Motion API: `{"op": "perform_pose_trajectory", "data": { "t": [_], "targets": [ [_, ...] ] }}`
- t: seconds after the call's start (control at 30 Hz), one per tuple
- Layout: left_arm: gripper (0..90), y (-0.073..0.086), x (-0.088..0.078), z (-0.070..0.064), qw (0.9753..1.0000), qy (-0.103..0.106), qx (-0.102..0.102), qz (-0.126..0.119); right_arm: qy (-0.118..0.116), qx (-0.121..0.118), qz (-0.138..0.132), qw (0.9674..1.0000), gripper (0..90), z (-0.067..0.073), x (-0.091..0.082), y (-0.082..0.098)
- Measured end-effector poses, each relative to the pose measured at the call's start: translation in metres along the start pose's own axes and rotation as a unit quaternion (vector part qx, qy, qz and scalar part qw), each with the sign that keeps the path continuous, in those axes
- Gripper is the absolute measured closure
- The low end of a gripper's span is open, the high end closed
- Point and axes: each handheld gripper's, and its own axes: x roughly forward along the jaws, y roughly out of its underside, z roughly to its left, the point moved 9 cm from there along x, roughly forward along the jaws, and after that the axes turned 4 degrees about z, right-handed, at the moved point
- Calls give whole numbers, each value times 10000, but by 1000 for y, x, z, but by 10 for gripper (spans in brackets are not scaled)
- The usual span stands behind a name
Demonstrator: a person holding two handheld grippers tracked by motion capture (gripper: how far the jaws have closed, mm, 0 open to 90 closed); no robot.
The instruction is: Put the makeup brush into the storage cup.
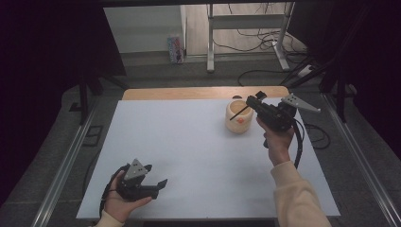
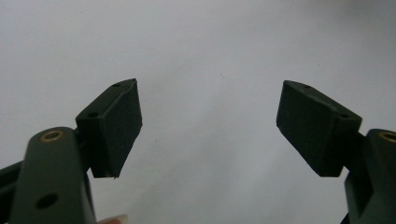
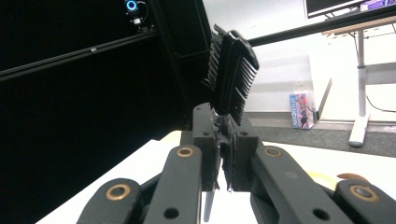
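The comb's (image 3: 232, 74) handle is hidden between the closed jaws. The cup's (image 1: 238, 117) orange mark is too small to read

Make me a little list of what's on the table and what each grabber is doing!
Table: white table top
Held thing: black plastic comb
Right gripper: shut on the comb, raised beside the cup
Cup: cream round cup with an orange mark, standing on the table
Left gripper: open, nothing between its jaws, resting near the table's front edge

White table (image 1: 189, 151), cream cup (image 1: 238, 119), perhaps ceramic
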Motion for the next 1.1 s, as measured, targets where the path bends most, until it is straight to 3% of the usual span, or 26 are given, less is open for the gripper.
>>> {"op": "perform_pose_trajectory", "data": {
  "t": [0.23, 0.5, 0.9, 1.1],
  "targets": [
    [227, 0, 0, 0, 10000, -7, 2, 0, 87, 15, -14, 10000, 847, -9, 2, 0],
    [227, 0, 0, 0, 10000, -6, 8, 7, 192, -142, -68, 9997, 847, -11, 4, -5],
    [224, 0, 0, 0, 10000, -26, 8, 15, 291, -10, -175, 9994, 847, -20, 2, -11],
    [223, 1, -1, 1, 10000, -15, -25, -12, 471, 60, -68, 9988, 847, -33, 9, -6]
  ]
}}
